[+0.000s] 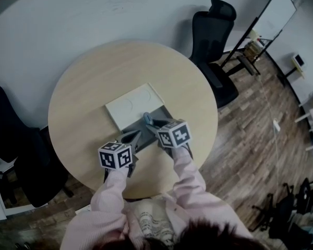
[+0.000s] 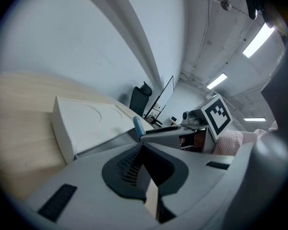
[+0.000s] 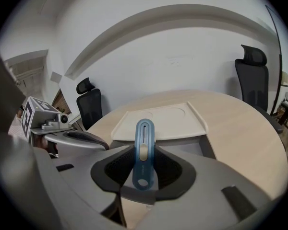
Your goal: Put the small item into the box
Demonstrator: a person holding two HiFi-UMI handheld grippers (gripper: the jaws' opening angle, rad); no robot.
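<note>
An open box sits mid-table, its white lid folded back flat and its grey inside facing me. A slim blue item stands upright between the pads of my right gripper, which is shut on it. In the head view that item hangs at the box's near edge. My left gripper is just left of it, beside the box's near-left corner, jaws together with nothing seen between them. From the left gripper view the lid, the blue item and the right gripper's marker cube all show.
The round wooden table has its near edge just under my hands. Black office chairs stand at the far right and at the left. A whiteboard on a stand is in the far right corner, on the wood floor.
</note>
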